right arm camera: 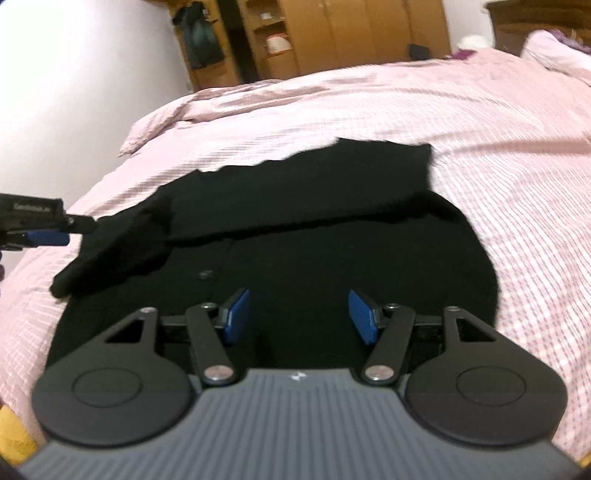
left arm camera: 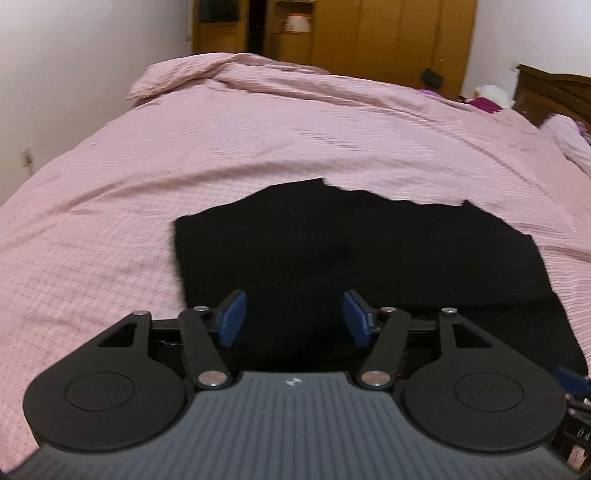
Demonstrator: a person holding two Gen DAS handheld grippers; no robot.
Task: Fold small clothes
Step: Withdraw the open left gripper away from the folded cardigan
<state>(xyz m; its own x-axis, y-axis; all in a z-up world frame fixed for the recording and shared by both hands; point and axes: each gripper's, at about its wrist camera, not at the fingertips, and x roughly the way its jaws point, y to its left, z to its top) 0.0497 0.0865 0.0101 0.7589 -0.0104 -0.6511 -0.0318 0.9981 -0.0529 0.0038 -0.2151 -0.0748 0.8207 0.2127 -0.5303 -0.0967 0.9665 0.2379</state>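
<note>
Pink bedspread (left arm camera: 258,147) | black garment (right arm camera: 295,240) flat | both grippers' fingers spread

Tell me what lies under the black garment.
The black garment lies spread on the pink bedcover, which shows all around it. Part of the garment is folded over itself, so a lower layer is covered. Anything beneath the bedcover is hidden.

A home bedroom is shown: a bed covered by a pink checked quilt (left arm camera: 258,140) fills most of both views. At 12 o'clock, wooden wardrobes (left arm camera: 388,33) with open shelves are seen against the far wall, and at 2 o'clock a dark wooden headboard (left arm camera: 554,92) is seen behind a pillow (left arm camera: 570,138). White walls (left arm camera: 74,55) enclose the room.
</note>
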